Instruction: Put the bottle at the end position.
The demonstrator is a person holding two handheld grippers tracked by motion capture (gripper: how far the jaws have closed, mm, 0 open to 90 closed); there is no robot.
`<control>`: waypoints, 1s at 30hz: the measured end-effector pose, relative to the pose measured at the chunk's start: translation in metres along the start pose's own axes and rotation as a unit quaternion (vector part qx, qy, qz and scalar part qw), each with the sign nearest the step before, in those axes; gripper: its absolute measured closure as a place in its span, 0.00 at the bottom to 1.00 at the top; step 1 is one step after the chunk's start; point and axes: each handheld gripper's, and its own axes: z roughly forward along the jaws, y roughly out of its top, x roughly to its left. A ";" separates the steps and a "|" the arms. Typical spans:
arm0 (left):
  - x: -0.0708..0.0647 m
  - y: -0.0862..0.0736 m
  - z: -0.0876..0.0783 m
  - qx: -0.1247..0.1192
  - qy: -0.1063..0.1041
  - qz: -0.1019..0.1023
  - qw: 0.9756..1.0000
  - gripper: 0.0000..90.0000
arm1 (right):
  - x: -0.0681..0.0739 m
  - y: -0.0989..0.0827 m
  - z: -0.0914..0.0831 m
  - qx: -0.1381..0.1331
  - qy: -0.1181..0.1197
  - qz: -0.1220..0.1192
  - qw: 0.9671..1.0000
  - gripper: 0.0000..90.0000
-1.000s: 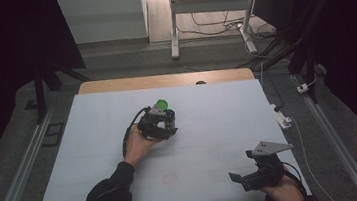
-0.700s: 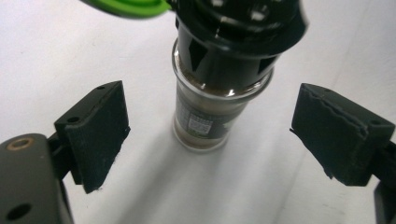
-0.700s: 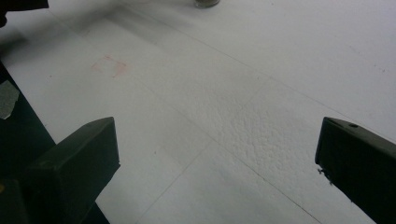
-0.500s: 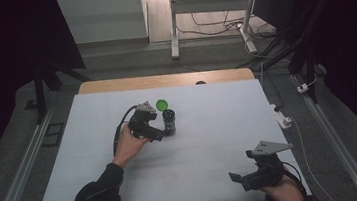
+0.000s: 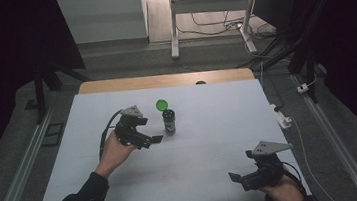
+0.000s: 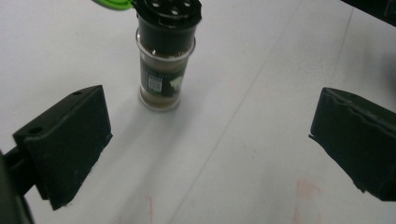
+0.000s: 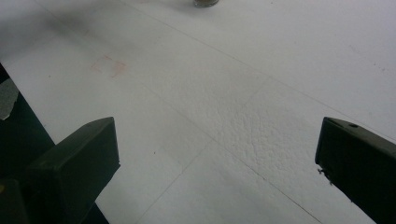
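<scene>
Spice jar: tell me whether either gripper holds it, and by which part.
Nothing is held. The spice jar stands free on the table, ahead of the open left gripper. The right gripper is open too, over bare table.

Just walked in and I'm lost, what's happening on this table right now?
A person holds a two-jaw gripper in each hand over a white table. A small spice jar stands upright near the middle, its green flip lid open. The left gripper sits just beside the jar, jaws wide open and not touching it. The right gripper waits open near the front right edge, holding nothing.
</scene>
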 end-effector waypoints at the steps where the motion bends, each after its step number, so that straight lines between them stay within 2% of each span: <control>1: -0.002 -0.001 -0.003 0.000 0.000 0.001 1.000 0.00 | 0.000 0.000 0.000 0.000 0.000 0.000 1.000 0.00; 7: -0.011 -0.012 -0.026 -0.005 0.002 0.005 1.000 0.00 | 0.000 0.000 0.000 0.000 -0.001 -0.001 1.000 0.00; 17: -0.027 -0.035 -0.058 -0.017 -0.001 -0.003 1.000 0.00 | 0.001 0.001 0.001 0.001 -0.001 -0.001 1.000 0.00; 30: -0.051 -0.071 -0.091 -0.019 0.018 -0.016 1.000 0.00 | 0.001 0.001 0.001 -0.001 -0.001 -0.003 1.000 0.00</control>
